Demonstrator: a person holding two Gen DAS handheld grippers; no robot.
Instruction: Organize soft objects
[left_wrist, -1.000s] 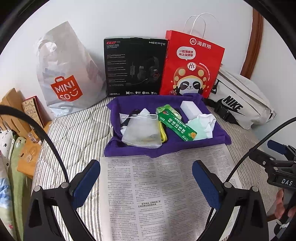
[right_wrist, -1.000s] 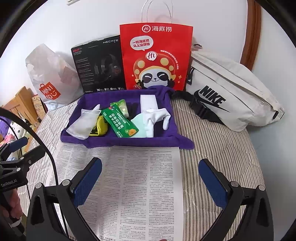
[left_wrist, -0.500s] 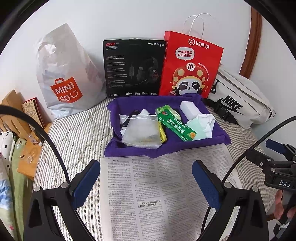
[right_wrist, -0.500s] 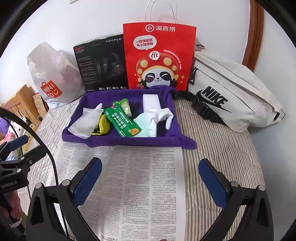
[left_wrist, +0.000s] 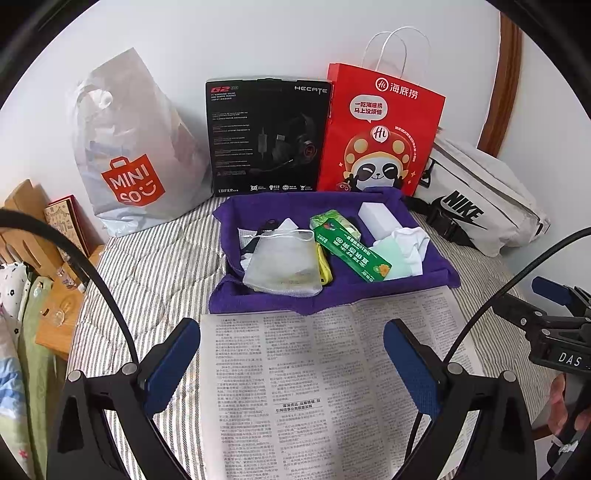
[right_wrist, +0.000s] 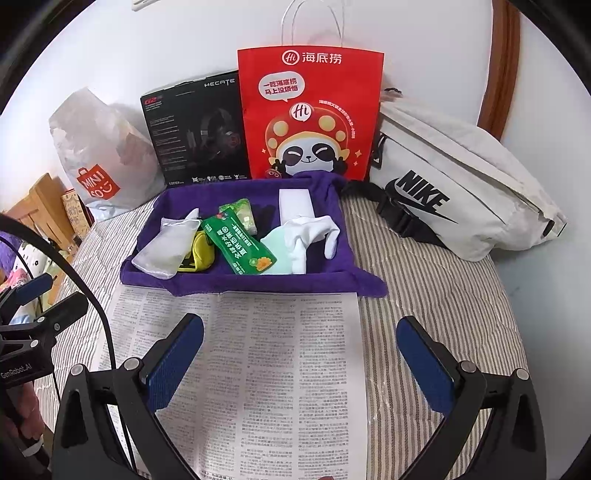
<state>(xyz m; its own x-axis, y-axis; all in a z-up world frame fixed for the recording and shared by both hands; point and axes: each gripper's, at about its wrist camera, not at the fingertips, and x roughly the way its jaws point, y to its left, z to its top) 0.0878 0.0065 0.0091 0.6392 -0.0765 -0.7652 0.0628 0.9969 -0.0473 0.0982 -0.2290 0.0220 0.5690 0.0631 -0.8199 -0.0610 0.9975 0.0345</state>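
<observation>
A purple cloth tray (left_wrist: 369, 295) (right_wrist: 251, 286) lies on the striped bed. In it lie a white mesh pouch (left_wrist: 282, 264) (right_wrist: 162, 247), a green packet (left_wrist: 351, 247) (right_wrist: 238, 245), a white glove (left_wrist: 406, 240) (right_wrist: 310, 232), a white block (left_wrist: 378, 218) (right_wrist: 295, 201) and a yellow item (right_wrist: 201, 251). A newspaper sheet (left_wrist: 314, 387) (right_wrist: 277, 369) lies in front of the tray. My left gripper (left_wrist: 291, 365) is open over the newspaper, empty. My right gripper (right_wrist: 299, 365) is open over the newspaper, empty.
Along the wall stand a Miniso plastic bag (left_wrist: 129, 155), a black headset box (left_wrist: 266, 136), a red paper bag (left_wrist: 380, 133) (right_wrist: 310, 114) and a white Nike waist bag (left_wrist: 480, 199) (right_wrist: 454, 184). A wooden rack (left_wrist: 33, 236) is at the left bed edge.
Both grippers have drifted slightly; the right view has moved a little closer to the tray. Both stay open and empty.
</observation>
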